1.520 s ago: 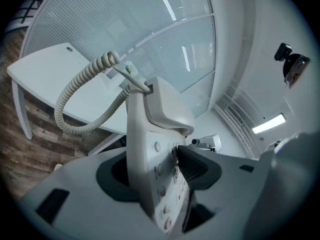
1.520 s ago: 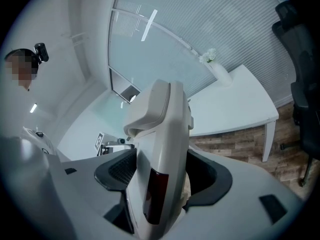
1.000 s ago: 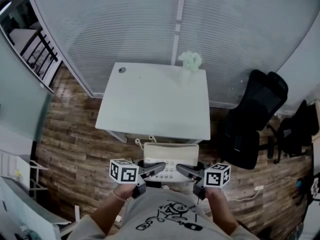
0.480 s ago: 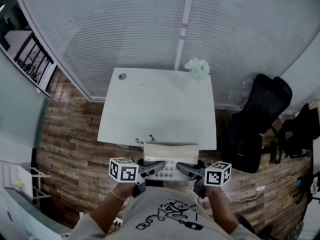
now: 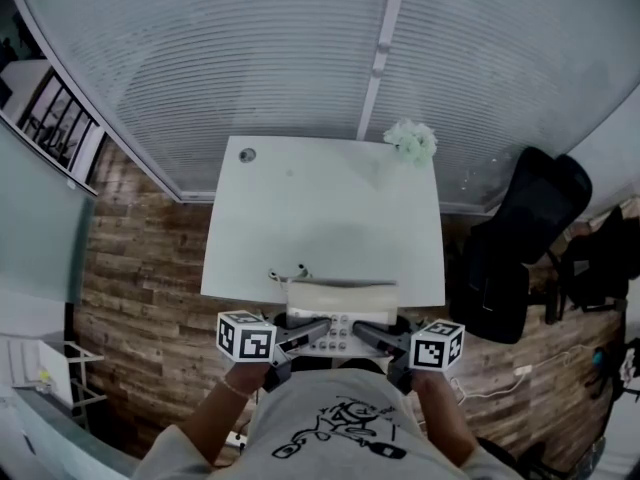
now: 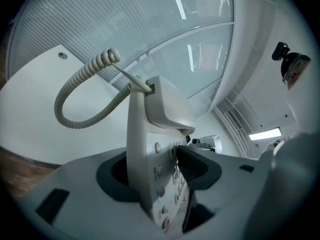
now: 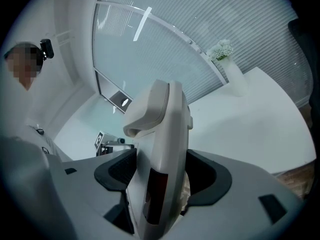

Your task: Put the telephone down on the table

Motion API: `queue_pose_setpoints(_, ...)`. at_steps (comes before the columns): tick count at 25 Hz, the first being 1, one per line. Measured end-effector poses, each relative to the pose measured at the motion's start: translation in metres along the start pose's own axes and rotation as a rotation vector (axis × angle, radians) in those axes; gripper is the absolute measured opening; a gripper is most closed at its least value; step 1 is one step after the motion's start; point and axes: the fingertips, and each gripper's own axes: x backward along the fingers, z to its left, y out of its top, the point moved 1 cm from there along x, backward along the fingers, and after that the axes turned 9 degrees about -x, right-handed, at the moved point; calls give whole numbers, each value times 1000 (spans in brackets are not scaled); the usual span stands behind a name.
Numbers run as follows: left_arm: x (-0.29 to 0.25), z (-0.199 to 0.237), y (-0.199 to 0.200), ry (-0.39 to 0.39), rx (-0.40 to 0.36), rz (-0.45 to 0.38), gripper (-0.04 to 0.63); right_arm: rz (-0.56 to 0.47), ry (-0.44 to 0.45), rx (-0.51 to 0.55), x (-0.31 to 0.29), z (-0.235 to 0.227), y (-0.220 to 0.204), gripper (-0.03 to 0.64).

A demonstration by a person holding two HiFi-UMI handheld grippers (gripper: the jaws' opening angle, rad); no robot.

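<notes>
You hold the telephone (image 5: 341,313) between both tools at the lower centre of the head view, just above your shirt (image 5: 330,428). Your left gripper (image 5: 316,332) clamps the telephone's left side and your right gripper (image 5: 366,334) clamps its right side, each marker cube standing out to the side of its own hand. In the left gripper view the jaws are closed on the telephone's body: one dark pad presses on the face with the buttons, and the other jaw lies against the back. The body stands edge-on in the middle of that frame, the handset (image 6: 167,106) lies in its cradle above the jaws, and the coiled cord (image 6: 80,96) loops out toward the upper left. In the right gripper view the jaws grip the other edge the same way, with a dark pad on either side of the pale body. The telephone's far end lies at the near edge of the white table (image 5: 300,218), which fills the middle of the head view; you cannot tell from here whether it touches the top. A bunch of pale flowers (image 5: 412,138) stands at the table's upper right corner, a black chair (image 5: 525,238) is at the right, and wooden floor (image 5: 140,268) shows at the left.
</notes>
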Motion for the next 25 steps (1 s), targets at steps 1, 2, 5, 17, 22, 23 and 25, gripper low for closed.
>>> queue_pose_setpoints(1,0,2,2,-1,0,2,225,-1,-1,-4,-2,-1,1,314)
queue_pose_setpoints(2,-1,4,3,-2,1,3,225,-2,-2,-7,-3,-2,3,314)
queue_pose_setpoints(5,-2,9,6,-6,11,4,225,-6,-5,-9,-7,-4,7,314)
queue_pose_setpoints(17,-11,25,24,-11,34,6,225,0,-21,-29,-18,-12,28,314)
queue_pose_setpoints(22,-20,31,33,-4,42,9,225,8,-18,-34,-21,-21,39,314)
queue_pose_setpoints(23,-22,32,35,-2,45,9,227,9,-18,-35,-21,-22,42,314)
queue_pose_setpoints(25,-27,34,40,2,48,8,225,11,-15,-37,-21,-25,49,314)
